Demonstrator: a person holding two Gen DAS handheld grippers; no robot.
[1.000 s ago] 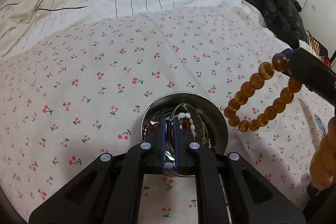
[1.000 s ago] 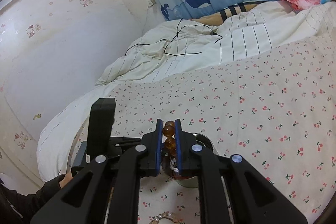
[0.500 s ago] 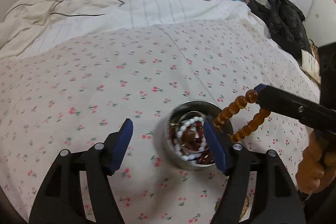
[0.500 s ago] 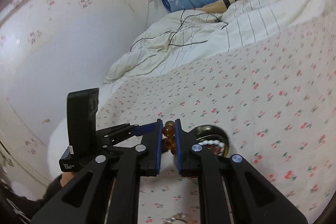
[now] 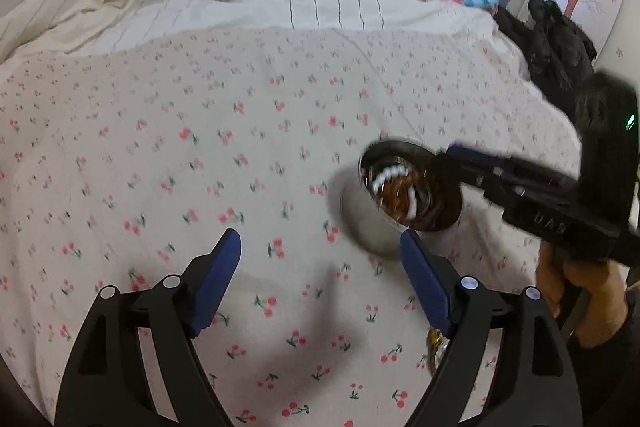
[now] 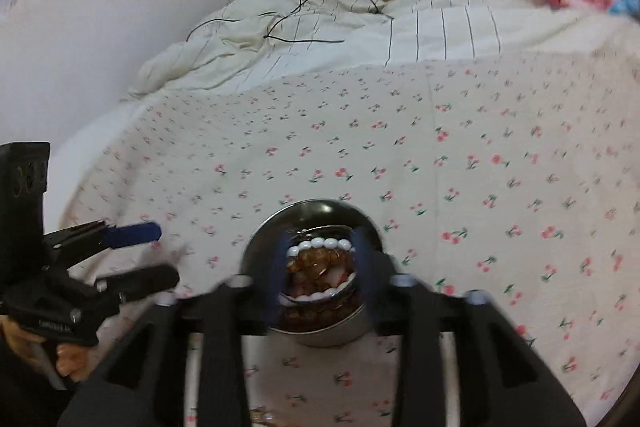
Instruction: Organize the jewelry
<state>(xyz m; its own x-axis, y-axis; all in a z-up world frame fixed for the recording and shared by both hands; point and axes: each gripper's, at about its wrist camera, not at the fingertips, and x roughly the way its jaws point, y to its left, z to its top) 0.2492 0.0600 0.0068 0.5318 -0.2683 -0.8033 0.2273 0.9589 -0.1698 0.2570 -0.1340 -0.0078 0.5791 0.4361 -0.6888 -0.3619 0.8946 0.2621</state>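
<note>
A round steel bowl (image 6: 256,247) stands on the cherry-print bedspread and holds a white bead bracelet (image 6: 324,243), the amber bead bracelet (image 6: 316,261) and other jewelry. My right gripper (image 6: 320,275) is open, its fingers spread over the bowl, with the amber beads lying in the bowl between them. In the left wrist view the bowl (image 5: 372,235) sits right of centre and the right gripper (image 5: 452,155) reaches over it. My left gripper (image 5: 320,267) is open and empty, left of and nearer than the bowl.
A small gold piece of jewelry (image 5: 436,351) lies on the bedspread under my left gripper's right finger. A rumpled white quilt with a black cable (image 6: 288,27) lies at the far end. Dark clothing (image 5: 552,39) is heaped at the right edge.
My right gripper moved down over the bowl and opened, letting the amber bracelet drop into the bowl. My left gripper opened earlier and has drawn back to the left of the bowl.
</note>
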